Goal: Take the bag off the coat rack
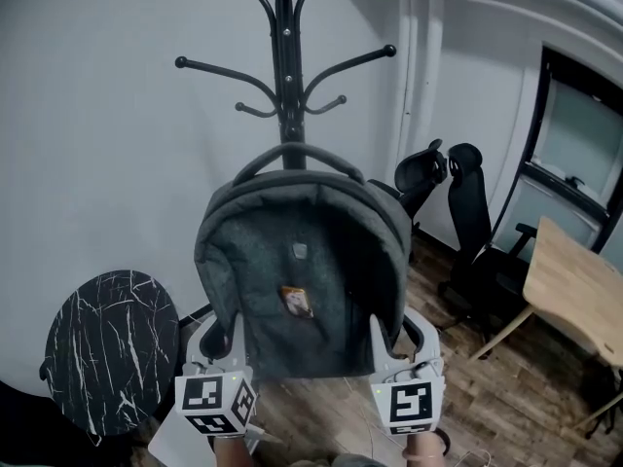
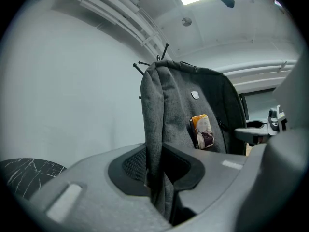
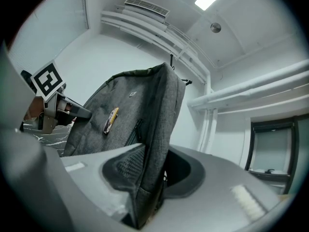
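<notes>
1. Grey fabric bag (image 1: 302,280) stood upright just on the near side of the coat rack (image 1: 284,66), its handle (image 1: 292,151) seemingly clear of the hooks (image 1: 336,101).
2. The left claw (image 2: 159,178) and the right claw (image 3: 149,178) each pinched a lower side edge, sharing its weight.

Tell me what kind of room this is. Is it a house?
Most likely an office or workroom, not a home: black office chairs stand near a wooden table, and a coat rack stands before a plain white wall, behind the gray bag.
</notes>
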Available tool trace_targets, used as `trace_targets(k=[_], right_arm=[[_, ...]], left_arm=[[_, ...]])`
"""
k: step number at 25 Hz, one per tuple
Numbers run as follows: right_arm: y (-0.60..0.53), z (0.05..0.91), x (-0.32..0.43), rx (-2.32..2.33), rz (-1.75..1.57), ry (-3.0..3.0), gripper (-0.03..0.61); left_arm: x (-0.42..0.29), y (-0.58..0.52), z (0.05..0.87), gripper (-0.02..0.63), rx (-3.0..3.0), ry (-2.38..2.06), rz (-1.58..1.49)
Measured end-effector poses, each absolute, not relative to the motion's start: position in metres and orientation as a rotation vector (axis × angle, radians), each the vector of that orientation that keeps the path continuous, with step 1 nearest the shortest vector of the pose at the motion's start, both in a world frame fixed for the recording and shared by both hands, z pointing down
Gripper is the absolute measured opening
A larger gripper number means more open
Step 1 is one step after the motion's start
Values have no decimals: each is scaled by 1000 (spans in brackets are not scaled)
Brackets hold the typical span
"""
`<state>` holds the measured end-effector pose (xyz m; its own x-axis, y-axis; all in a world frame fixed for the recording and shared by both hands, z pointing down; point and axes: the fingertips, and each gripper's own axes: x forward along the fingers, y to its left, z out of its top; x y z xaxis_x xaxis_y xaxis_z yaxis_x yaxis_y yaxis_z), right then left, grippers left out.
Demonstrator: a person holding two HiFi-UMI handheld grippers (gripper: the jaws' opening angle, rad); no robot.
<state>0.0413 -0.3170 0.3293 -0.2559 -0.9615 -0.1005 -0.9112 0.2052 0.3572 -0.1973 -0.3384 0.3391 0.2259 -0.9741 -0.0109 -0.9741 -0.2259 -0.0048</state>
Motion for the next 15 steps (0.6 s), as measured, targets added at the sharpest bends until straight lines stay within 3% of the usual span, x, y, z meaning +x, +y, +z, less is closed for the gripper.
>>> trace_targets(k=[15], right_arm=[[-249, 327, 89, 1777, -498, -2368, 109]], left_arm=[[-150, -257, 336, 69, -2421, 2005, -30]])
